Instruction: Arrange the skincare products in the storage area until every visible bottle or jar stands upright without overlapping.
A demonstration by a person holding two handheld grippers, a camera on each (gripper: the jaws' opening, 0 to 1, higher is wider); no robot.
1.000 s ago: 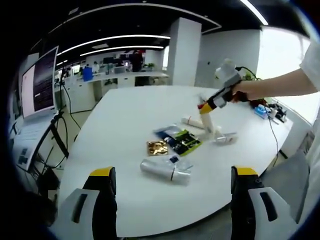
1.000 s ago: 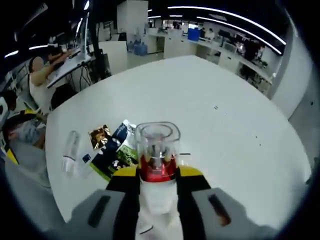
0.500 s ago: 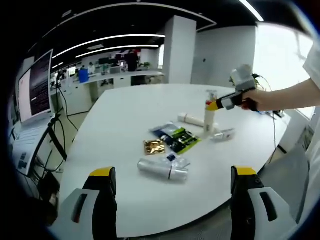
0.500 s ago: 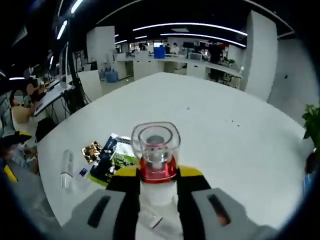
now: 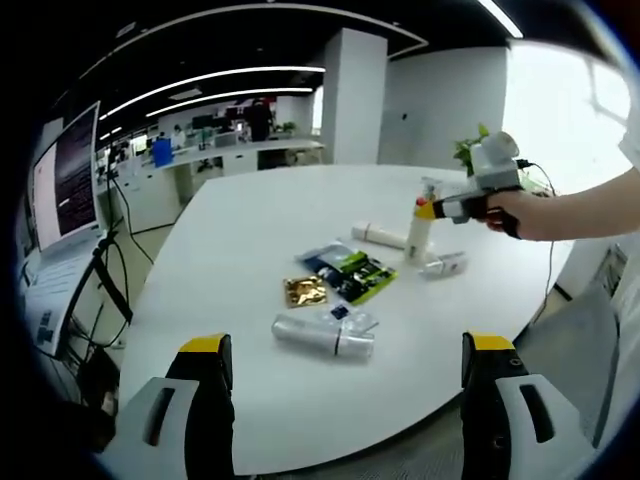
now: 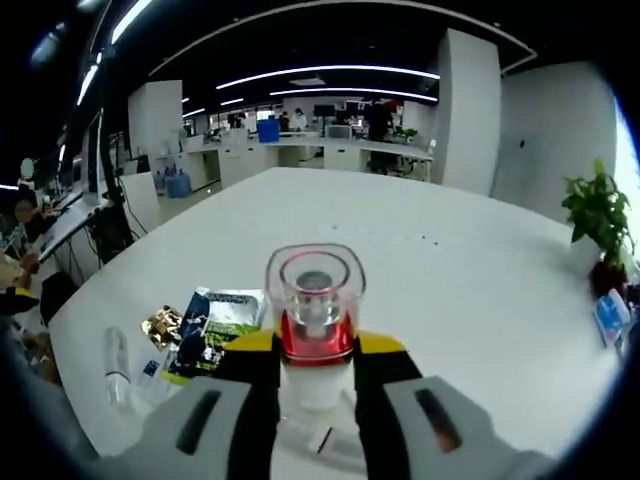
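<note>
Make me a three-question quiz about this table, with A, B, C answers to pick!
1. Where is the gold sachet?
A. beside the blue-green sachets
B. on the floor
C. in a gripper

2. What colour is the band under the pump bottle's clear cap?
A. green
B. red
C. purple

3. How is the silver tube?
A. lying flat
B. standing upright
C. held up

Answers: 1 A, they lie side by side on the table. 2 B, red shows between the right gripper's jaws. 3 A, it lies on its side.
</note>
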